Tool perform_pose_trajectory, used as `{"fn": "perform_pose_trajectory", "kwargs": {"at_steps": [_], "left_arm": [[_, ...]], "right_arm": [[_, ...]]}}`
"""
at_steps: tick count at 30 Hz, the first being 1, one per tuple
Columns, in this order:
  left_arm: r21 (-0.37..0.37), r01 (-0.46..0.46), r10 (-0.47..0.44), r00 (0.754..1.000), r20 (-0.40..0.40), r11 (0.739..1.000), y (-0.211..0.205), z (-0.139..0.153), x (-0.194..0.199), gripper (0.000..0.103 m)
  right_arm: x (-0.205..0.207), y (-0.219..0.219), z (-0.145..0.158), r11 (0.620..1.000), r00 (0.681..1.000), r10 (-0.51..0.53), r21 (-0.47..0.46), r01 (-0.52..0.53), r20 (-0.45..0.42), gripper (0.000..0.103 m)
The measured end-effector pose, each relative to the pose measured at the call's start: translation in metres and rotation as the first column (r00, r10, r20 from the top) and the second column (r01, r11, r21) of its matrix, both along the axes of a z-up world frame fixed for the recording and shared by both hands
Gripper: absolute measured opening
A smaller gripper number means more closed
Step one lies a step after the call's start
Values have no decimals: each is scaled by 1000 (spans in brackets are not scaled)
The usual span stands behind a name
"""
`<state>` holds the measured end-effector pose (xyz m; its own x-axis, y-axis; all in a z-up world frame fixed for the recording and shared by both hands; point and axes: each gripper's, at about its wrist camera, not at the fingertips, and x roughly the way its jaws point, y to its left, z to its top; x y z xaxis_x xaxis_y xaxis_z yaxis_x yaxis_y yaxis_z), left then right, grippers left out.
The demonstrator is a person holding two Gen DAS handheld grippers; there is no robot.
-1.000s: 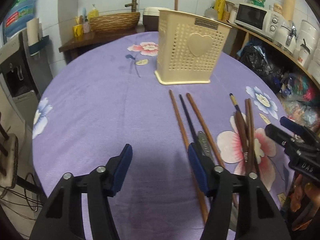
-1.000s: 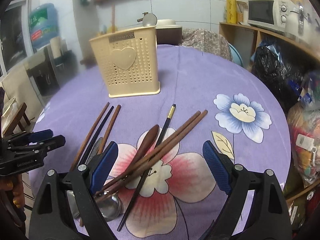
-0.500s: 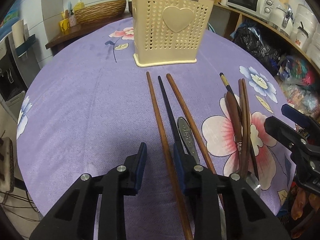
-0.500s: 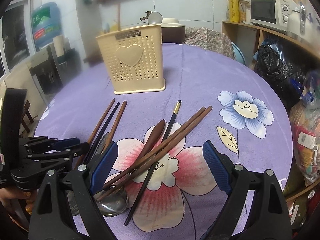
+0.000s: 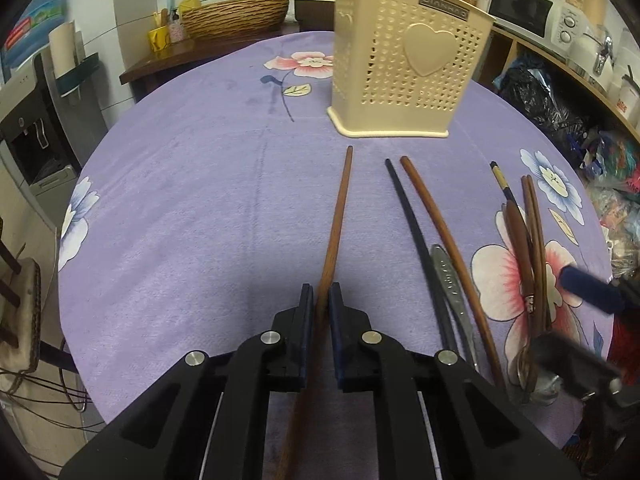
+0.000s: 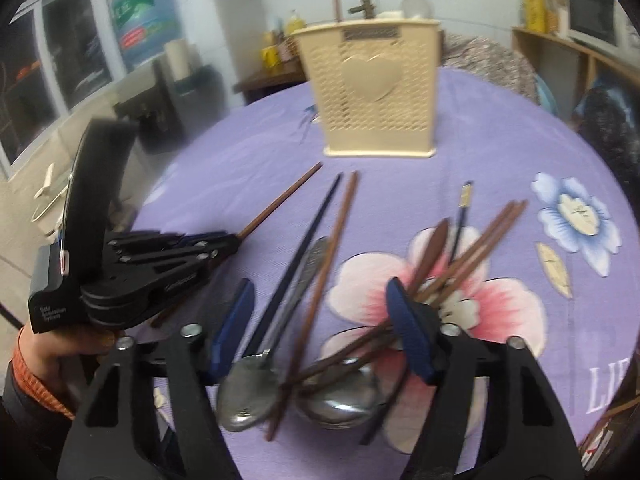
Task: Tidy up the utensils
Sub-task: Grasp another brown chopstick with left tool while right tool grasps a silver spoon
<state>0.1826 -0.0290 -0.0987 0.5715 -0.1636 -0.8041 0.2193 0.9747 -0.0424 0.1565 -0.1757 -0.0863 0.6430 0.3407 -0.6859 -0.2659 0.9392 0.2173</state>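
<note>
Your left gripper (image 5: 319, 308) has just clamped onto the leftmost brown chopstick (image 5: 338, 216), still flat on the counter (image 5: 192, 200) before the cream holder (image 5: 404, 64), ready to lift, while your right gripper (image 6: 320, 328) is closing, unclenched, over spoon (image 6: 256, 384) and chopsticks.

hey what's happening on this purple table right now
A person is sorting utensils with a hand-held tool in each hand. The left tool has shut on a brown chopstick lying on the floral tablecloth. The right tool is closing over a black chopstick, a brown chopstick and a metal spoon, not yet pressing any of them. The cream utensil holder stands behind them, and more chopsticks and another spoon remain loose.
</note>
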Motion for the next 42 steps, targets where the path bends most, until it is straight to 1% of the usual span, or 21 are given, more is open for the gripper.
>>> {"fn": "perform_pose_trajectory", "kwargs": {"at_steps": [1, 2, 4, 6, 8, 10, 13, 19, 23, 27, 32, 37, 40, 42], "left_arm": [[0, -6, 6, 1000, 1, 1000, 3, 0, 0, 10], [0, -10, 10, 1000, 1, 1000, 4, 0, 0, 10], [-9, -18, 18, 1000, 0, 1000, 9, 0, 0, 10], [-15, -21, 21, 1000, -1, 1000, 12, 0, 0, 10], [-20, -22, 22, 1000, 0, 1000, 14, 0, -1, 10], [-24, -21, 21, 1000, 0, 999, 15, 0, -1, 10], [-31, -19, 19, 1000, 2, 999, 16, 0, -2, 10], [-35, -21, 21, 1000, 1, 999, 17, -1, -3, 10], [-40, -21, 21, 1000, -2, 999, 18, -1, -3, 10], [-38, -19, 19, 1000, -1, 999, 17, -1, -4, 10], [-33, -9, 9, 1000, -9, 999, 16, 0, 2, 10], [2, 28, -28, 999, -21, 1000, 10, 1, 15, 10], [9, 40, -40, 999, -26, 999, 10, 1, 18, 10], [16, 52, -52, 998, -28, 998, 10, 1, 19, 10]], "right_arm": [[1, 6, -3, 1000, 1000, 22, 8, -22, -20, 48], [3, 11, -7, 999, 998, 41, 15, -40, -37, 40], [5, 20, -14, 998, 996, 62, 17, -61, -68, 35], [7, 25, -19, 998, 994, 68, 16, -66, -90, 26], [10, 29, -24, 997, 991, 75, 16, -74, -110, 23], [12, 32, -28, 998, 990, 63, 3, -63, -129, 23], [14, 27, -30, 998, 988, 54, 19, -51, -144, 23], [27, 29, -27, 997, 989, 10, -72, -20, -149, 22], [39, 42, -27, 987, 992, -9, -162, -12, -126, 22], [50, 41, -27, 986, 992, -30, -167, 9, -125, 22], [56, 49, -27, 980, 991, -47, -199, 21, -123, 22], [59, 52, -27, 975, 992, -43, -223, 15, -119, 22], [60, 54, -27, 973, 993, -41, -230, 15, -108, 21], [60, 53, -27, 975, 994, -26, -223, 3, -103, 17]]}}
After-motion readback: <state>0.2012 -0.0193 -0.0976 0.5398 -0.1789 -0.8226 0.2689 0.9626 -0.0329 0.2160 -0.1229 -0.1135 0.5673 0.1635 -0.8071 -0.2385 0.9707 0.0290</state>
